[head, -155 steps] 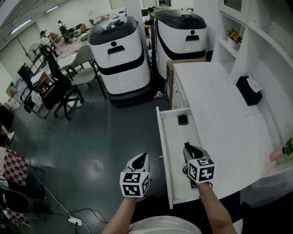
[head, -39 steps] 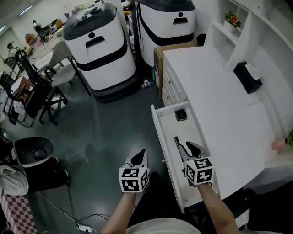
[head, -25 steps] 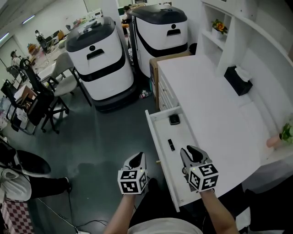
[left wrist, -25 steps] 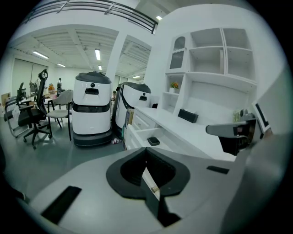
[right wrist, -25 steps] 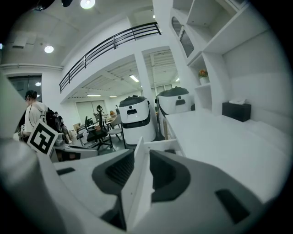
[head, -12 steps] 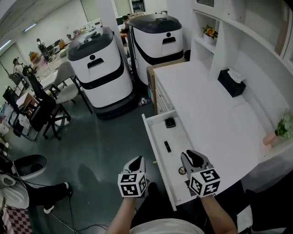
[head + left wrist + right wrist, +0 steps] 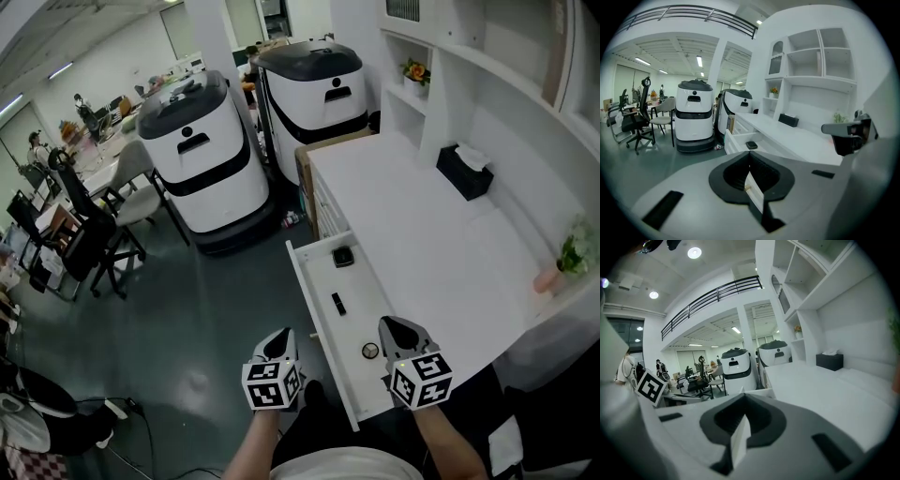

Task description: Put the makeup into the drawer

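Both your tongs are clenched on nothing. The left tongs (image 7: pixel 278 337) hang over the floor beside the open drawer (image 7: pixel 359 286), and the right tongs (image 7: pixel 400 330) are at its near end. The makeup (image 7: pixel 338 302) lies inside (three pieces, well apart): a dark compact (image 7: pixel 343 256), a black stick (image 7: pixel 338 305) and a small round pot (image 7: pixel 369 351).

I'm working in a big open-plan office or robotics lab. At upper left are black wheeled office chairs (image 7: pixel 94 225), cluttered work desks (image 7: pixel 111 129) and long ceiling strip lights (image 7: pixel 61 70). Two bulky white-and-black machines (image 7: pixel 192 150) stand at top centre.
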### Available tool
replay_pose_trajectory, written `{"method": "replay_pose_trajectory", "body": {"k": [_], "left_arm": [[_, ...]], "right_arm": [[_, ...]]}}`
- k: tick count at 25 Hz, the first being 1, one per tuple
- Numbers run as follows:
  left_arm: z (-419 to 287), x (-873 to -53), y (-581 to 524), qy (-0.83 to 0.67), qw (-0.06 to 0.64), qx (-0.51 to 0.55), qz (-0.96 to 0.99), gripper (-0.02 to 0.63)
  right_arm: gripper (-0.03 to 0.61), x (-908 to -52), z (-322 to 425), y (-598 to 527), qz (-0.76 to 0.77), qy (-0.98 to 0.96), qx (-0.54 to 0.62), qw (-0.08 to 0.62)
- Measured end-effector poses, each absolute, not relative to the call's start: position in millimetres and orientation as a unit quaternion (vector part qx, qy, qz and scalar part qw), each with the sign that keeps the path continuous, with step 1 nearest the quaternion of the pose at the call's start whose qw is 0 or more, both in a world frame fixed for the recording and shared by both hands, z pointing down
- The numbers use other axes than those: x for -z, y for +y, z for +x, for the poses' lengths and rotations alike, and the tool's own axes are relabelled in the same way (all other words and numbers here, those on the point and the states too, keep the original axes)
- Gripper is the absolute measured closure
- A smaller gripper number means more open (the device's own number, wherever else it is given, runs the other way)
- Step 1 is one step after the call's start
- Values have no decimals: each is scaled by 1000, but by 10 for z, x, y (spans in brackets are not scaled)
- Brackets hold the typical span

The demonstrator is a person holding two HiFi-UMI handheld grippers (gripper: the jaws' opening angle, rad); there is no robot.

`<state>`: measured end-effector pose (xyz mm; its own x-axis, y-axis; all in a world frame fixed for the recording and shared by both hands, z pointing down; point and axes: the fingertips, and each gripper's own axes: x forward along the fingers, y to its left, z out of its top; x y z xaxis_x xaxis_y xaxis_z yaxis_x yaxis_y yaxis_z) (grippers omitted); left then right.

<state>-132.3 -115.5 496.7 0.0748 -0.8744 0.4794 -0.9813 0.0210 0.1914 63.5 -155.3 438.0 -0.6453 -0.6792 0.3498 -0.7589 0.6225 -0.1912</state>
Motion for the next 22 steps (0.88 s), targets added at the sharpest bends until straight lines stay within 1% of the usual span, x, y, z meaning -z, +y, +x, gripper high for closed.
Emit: {"method": "replay_pose_trajectory", "body": {"k": [22], "left_arm": [[-1244,-4883,-1133,-678,232,-112,688,609]], "right_arm": [[577,-4374,826,-1482,413,-888,-161,121]]}}
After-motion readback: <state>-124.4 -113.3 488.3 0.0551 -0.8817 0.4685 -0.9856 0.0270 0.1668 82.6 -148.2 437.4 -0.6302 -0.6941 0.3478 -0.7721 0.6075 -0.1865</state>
